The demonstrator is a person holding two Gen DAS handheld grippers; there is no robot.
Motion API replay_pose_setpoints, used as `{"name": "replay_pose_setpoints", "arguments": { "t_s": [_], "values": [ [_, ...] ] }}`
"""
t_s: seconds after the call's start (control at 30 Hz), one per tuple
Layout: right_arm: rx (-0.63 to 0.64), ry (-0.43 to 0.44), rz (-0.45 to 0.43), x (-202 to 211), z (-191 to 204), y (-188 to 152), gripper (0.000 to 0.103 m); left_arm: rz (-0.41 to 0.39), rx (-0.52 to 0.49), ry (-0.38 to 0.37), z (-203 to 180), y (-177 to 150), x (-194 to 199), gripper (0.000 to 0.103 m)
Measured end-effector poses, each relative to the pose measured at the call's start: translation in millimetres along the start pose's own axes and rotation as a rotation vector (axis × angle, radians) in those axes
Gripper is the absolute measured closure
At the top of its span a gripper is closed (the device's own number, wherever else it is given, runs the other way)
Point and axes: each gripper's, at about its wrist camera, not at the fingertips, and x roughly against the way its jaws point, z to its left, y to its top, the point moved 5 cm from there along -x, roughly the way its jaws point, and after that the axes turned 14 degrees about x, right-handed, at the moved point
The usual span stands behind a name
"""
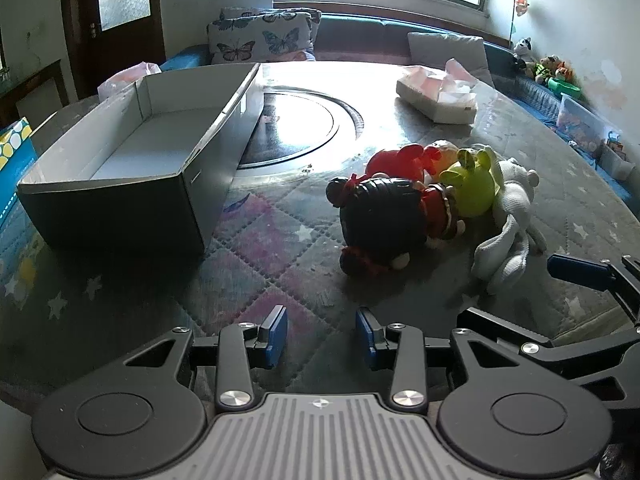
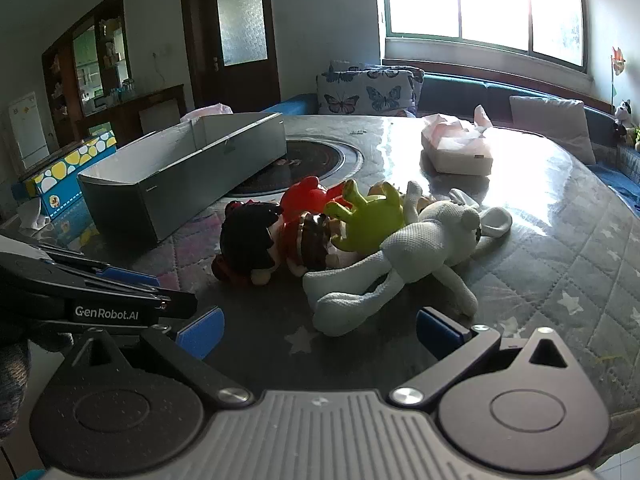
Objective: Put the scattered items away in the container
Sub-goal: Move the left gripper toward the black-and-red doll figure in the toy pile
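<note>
While our right tongs (image 2: pixel 318 330) gape empty at the white rabbit (image 2: pixel 416 248) | left tongs (image 1: pixel 322 338) open, idle | risk: limbs snag neighbouring toys (tangled heap), dragging them short of the box (image 1: pixel 132 152).

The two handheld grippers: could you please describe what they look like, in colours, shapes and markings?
Both are matte black linkage frames with silver screw heads, round black discs either side and a ribbed grey housing in the middle. The left gripper and right gripper each carry flat blue pads on their fingers. The left one's side, seen from the right wrist view, reads "GenRobot.AI" in white.
</note>
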Motion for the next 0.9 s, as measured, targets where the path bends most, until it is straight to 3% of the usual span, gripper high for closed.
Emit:
{"name": "replay_pose_setpoints", "arguments": {
  "t_s": [0.9],
  "values": [
    [-0.008,0.003,0.011,-2.5,-0.2,0.7,0.0,0.006,0.005,0.009,0.4,-0.8,-1.6,0.063]
  ]
}}
